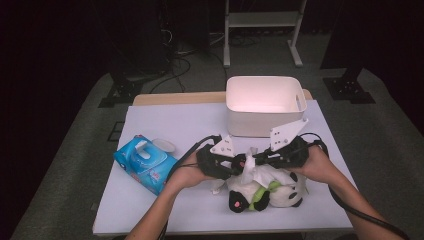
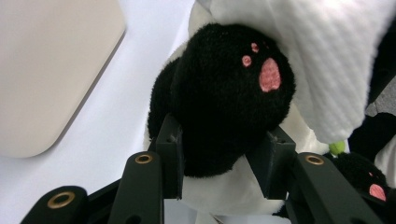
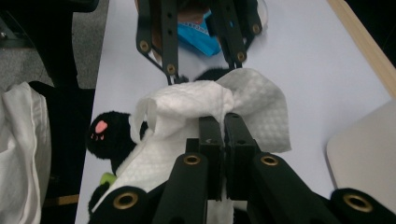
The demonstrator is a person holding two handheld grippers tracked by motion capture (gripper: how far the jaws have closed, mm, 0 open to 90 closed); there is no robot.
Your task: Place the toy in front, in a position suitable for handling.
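Jaws of the left tool (image 2: 219, 154) stand on either side of a black plush paw (image 2: 224, 93) of the panda toy (image 1: 265, 192), their pads pressing into the fur, so that tool is clamped on the paw and pins the toy on the desk (image 1: 165, 125). Across from it, tip to tip, the right tool (image 3: 223, 133) has its jaws pressed together on a fold of a white wipe (image 3: 205, 105), which bunches up past the jaws and drapes down over the toy's body below them. In the high view the two tools meet above the toy, the left tool (image 1: 235, 165) coming from the left and the right tool (image 1: 252, 159) from the right, with the wipe (image 1: 250, 170) hanging between them onto the plush. The toy lies lengthwise, left to right, directly beneath both tools, so the right one is placed to draw the wipe along that axis. Beyond the left hand (image 1: 187, 172) lies a blue wipe pack (image 1: 145, 162); beyond the right tool stands a white bin (image 1: 265, 105), well apart from the toy.
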